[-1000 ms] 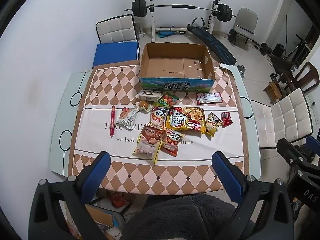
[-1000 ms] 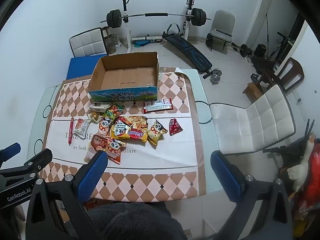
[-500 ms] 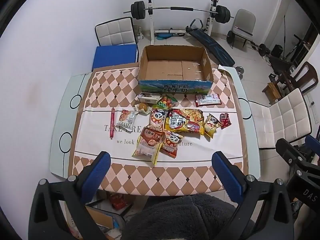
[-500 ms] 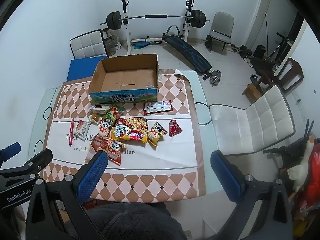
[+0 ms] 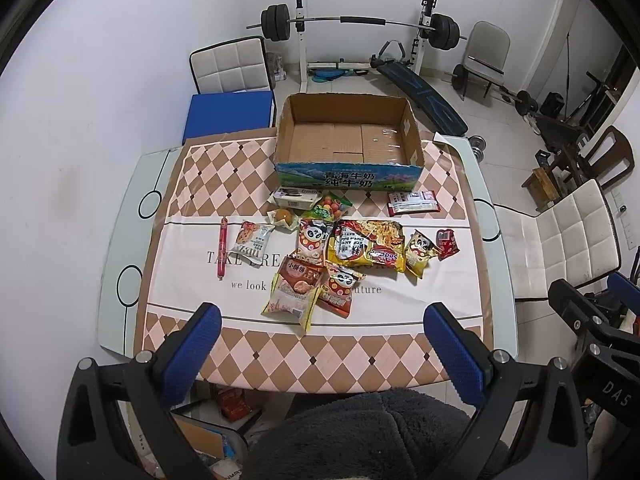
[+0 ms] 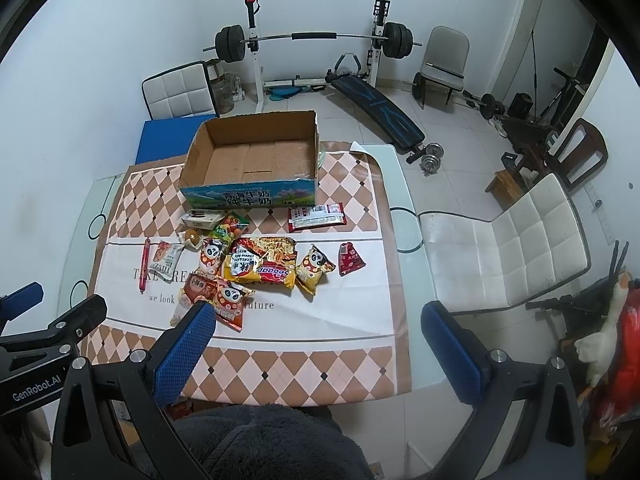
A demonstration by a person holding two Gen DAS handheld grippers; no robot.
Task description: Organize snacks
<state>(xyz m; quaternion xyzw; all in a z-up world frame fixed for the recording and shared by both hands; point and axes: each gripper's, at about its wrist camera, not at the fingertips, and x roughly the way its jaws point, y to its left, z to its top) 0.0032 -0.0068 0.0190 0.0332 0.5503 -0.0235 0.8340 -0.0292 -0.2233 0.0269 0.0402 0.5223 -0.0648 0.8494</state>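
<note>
Left claw [image 5: 320, 336] hangs spread wide above the near edge of the surface [image 5: 120, 280], the snacks [image 5: 340, 248] scattered well beyond its fingers, before the cardboard box [image 5: 348, 178]. Right claw [image 6: 316, 334] is likewise spread, snacks [image 6: 260, 266] lying ahead to its left.

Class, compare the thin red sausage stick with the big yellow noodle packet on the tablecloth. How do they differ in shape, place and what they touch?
The sausage stick is thin and plain red; the noodle packet is wide, flat and yellow with printing. The sausage stick lies at the left end of the row of snacks; the noodle packet lies mid-pile. The sausage stick touches no other snack; the noodle packet is overlapped by neighbours. Both lie flat on the tablecloth, outside the box.
</note>
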